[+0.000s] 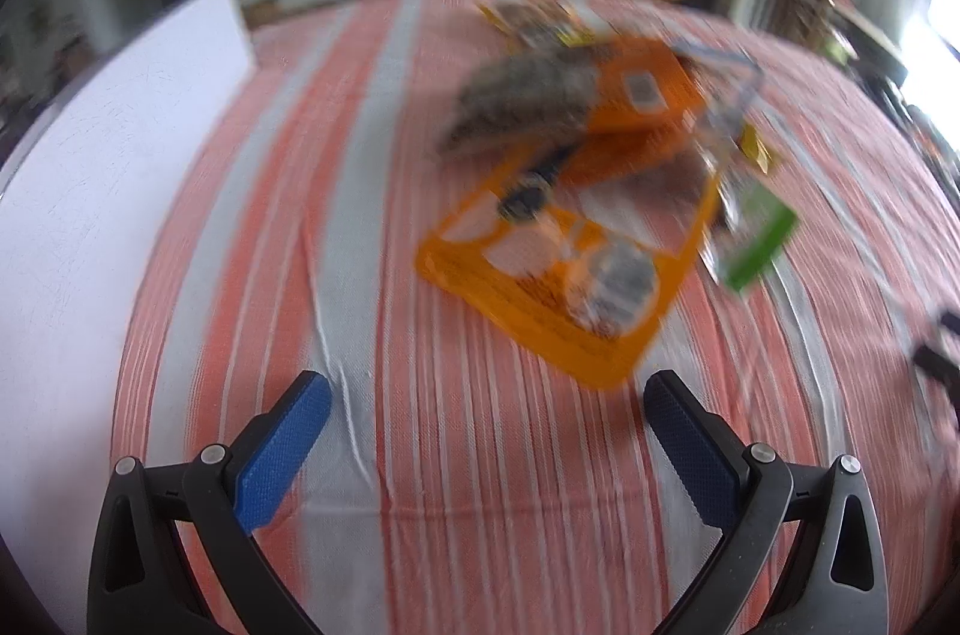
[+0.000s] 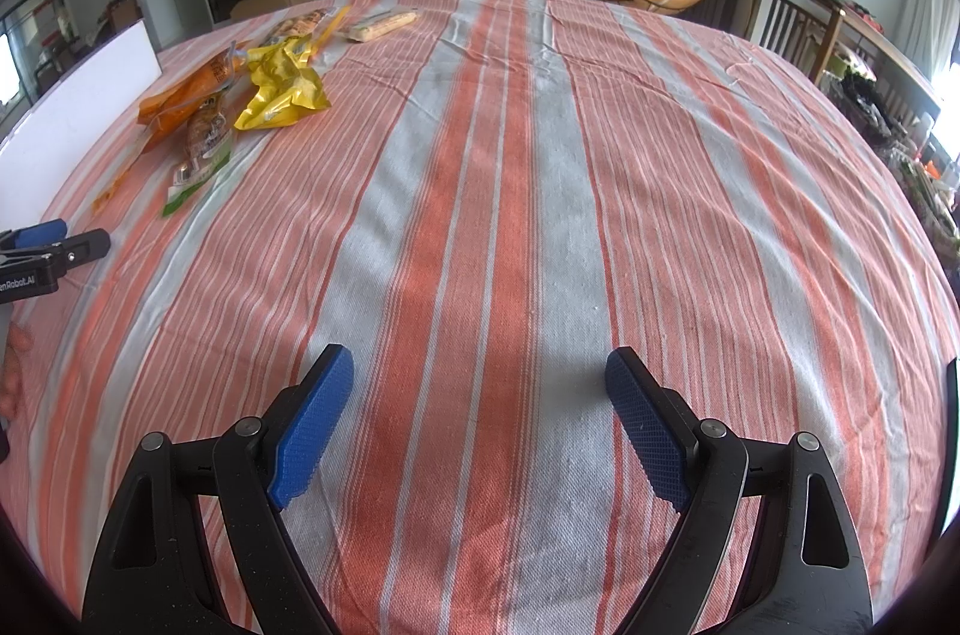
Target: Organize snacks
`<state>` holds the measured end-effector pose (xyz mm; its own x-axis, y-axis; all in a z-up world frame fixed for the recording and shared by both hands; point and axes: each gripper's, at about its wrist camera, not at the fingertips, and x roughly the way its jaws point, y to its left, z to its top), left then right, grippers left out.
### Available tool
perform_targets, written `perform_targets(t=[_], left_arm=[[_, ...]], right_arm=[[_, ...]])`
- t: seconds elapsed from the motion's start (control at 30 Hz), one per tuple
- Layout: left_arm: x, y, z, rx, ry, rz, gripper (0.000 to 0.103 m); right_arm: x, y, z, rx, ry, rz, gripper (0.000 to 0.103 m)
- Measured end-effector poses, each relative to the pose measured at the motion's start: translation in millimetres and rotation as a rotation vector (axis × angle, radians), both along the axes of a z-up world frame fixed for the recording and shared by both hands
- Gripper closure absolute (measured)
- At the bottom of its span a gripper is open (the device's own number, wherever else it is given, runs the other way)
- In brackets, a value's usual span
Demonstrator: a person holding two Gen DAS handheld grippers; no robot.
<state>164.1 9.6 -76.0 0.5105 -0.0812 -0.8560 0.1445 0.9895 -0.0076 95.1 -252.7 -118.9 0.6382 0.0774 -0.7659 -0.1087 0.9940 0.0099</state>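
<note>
Left gripper: I see it spread wide, holding nothing.
Right gripper: gaping, nothing held.
Orange packet: 12 o'clock of my left gripper.

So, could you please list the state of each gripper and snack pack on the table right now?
left gripper: open, empty, above the cloth.
right gripper: open, empty, above bare cloth.
orange snack pack: lying flat, unheld, blurred.
yellow snack pack: crumpled, lying on the cloth.
green-edged pack: lying flat.
pale pack: lying flat, apart from the pile.
</note>
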Motion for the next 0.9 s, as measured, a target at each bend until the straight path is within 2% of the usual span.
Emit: perform_targets(t=[0.03,0.07,0.13,0.23,0.3,0.4,0.47,0.53,0.57,0.67,0.73,0.77,0.8,0.83,0.9], left_arm=[[2.9,1.9,2.4,-0.003,0.043,-0.043,0.0],[3.5,5.4,7.9,-0.025,0.039,-0.073,0.0],[6.7,10.0,21.0,-0.051,0.002,-0.122,0.0],[26.1,7.7,40.1,-0.042,-0.044,-0.197,0.0],[43.9,3.5,37.0,-0.039,-0.031,-0.229,0.0],[73.1,1.0,25.8,-0.007,-0.024,-0.21,0.0],[77.6,2.7,20.1,-0.081,0.005,-0.208,0.003],[69.2,1.0,14.7,-0.217,0.055,-0.244,0.014],[57.8,-4.4,12.3,-0.284,0.076,-0.288,0.014],[20.6,-23.4,12.3,-0.298,0.063,-0.408,0.013],[-5.2,-23.7,14.5,-0.315,0.049,-0.437,0.012],[-19.7,-15.9,17.7,-0.325,0.025,-0.414,0.012],[-28.2,-8.2,21.0,-0.336,0.01,-0.391,0.012],[-37.0,3.9,23.4,-0.348,-0.005,-0.346,0.012],[-45.7,21.7,27.6,-0.352,-0.02,-0.269,0.012]], right_arm=[[-0.1,0.1,0.0,0.0,0.0,0.0,0.015],[0.0,-0.1,0.0,0.0,0.0,0.0,0.015],[-0.2,0.1,0.0,0.0,0.0,0.0,0.015],[0.2,0.0,-0.2,0.002,0.0,0.001,0.014],[0.7,-0.2,-0.6,0.002,0.001,0.0,0.014],[0.6,-0.2,-0.5,0.002,0.001,0.0,0.014],[0.6,-0.2,-0.5,0.002,0.001,0.0,0.014],[0.8,-0.3,-0.5,0.002,0.001,0.0,0.014],[0.6,-0.2,-0.5,0.002,0.001,0.0,0.014],[0.6,-0.1,-0.5,0.002,0.0,0.0,0.014],[0.0,0.8,-0.1,-0.005,-0.001,-0.006,0.016],[-0.7,2.0,0.6,0.012,0.007,-0.017,0.015],[-2.5,4.3,3.1,0.076,0.015,-0.014,0.014],[-5.7,11.6,9.0,0.234,0.019,0.04,0.014],[-2.7,35.7,15.1,0.445,0.042,0.155,0.014]])
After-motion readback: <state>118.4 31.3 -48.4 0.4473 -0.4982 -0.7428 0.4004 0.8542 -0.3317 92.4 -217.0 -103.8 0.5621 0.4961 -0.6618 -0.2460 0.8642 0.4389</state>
